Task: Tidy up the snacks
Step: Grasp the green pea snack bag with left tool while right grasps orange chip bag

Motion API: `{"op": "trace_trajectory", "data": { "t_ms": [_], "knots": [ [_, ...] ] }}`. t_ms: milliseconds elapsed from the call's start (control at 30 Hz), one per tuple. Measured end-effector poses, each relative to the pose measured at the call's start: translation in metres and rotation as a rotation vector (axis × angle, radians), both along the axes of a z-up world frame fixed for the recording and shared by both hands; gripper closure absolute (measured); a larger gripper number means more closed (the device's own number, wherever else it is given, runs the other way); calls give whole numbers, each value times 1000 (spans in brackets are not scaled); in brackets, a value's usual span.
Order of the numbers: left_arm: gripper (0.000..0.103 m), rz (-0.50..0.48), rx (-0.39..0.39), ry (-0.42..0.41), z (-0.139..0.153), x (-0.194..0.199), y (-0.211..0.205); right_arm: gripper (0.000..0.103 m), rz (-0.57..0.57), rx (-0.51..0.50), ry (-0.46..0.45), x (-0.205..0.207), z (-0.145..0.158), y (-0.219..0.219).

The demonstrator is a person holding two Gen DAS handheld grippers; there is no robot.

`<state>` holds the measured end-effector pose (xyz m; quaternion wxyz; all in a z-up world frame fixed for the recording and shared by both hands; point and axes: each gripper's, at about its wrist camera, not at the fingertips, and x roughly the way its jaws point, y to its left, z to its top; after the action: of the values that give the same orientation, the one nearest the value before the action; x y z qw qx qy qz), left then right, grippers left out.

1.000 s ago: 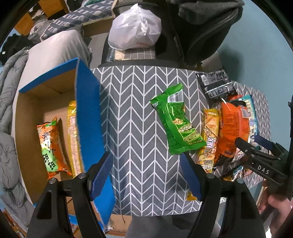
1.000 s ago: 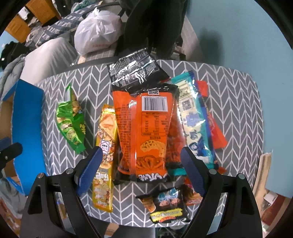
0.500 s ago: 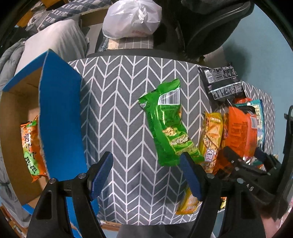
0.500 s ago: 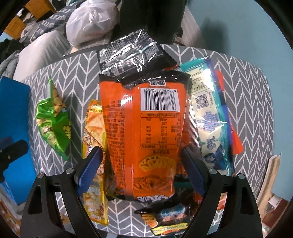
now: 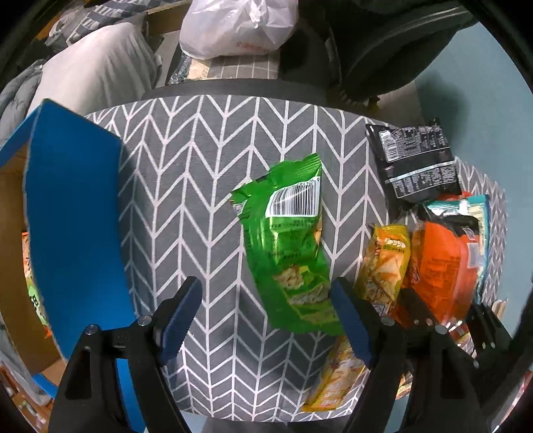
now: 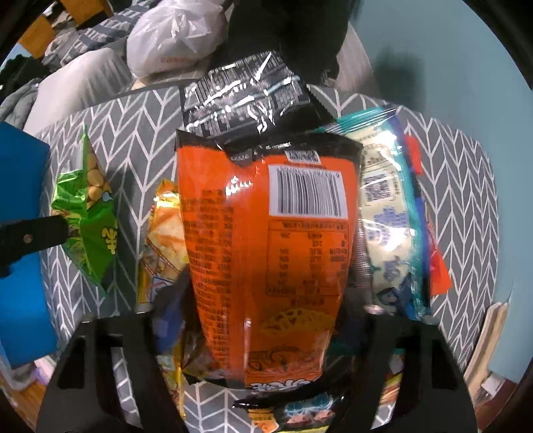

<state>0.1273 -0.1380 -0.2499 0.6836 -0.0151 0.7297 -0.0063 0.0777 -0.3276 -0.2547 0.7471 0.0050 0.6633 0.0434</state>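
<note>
Squeezing the right gripper onto the lower half of the orange snack bag, barcode side up, having just been narrowing its jaws until both pads seem to be pressing the bag's sides; probably gripping low and across the width so the puffed bag comes off the pile without dragging its neighbours. Lowering the left gripper straight down over the near end of the green pea snack bag, having just been widening its jaws; straddling that end at full spread, with the right pad just beside the bag's edge and the left pad well apart, so not yet gripping. Noting the green bag lying alone near the table's middle, and the orange bag topping a pile toward the table's right edge: yellow snack pack beside it, black packet at its far end, teal-and-white packet on its other side. Judging the blue-walled cardboard box off the left edge, already holding a packet, to be the destination. Working on a small table under grey chevron cloth; seeing a white plastic bag and grey bedding beyond the far edge.
</note>
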Motion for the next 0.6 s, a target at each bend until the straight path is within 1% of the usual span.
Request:
{"op": "trace_trajectory", "data": {
  "t_ms": [33,100,167,300,400,467,500,533,600],
  "knots": [
    [22,-1,-1,0,-3,2,-2,50,1,13,6,0,0,1],
    [22,-10,18,9,-11,4,-6,58,-3,30,5,1,0,0],
    [22,-24,32,22,-18,6,-10,62,-1,27,0,0,1,0],
    [22,-28,50,39,-34,10,-12,63,1,28,-4,-4,8,-7],
    [22,-25,45,39,-41,10,-13,63,-2,32,-6,-9,15,-12],
    [27,-29,33,29,-42,10,-13,63,-7,40,-9,-12,20,-15],
    [39,-34,20,24,-42,10,-12,63,-9,43,-10,-13,23,-18],
    [45,-40,11,23,-43,10,-13,63,-11,45,-13,-14,25,-20],
    [46,-53,17,15,-41,8,-12,63,-10,52,-16,-16,34,-27]
  ]
}}
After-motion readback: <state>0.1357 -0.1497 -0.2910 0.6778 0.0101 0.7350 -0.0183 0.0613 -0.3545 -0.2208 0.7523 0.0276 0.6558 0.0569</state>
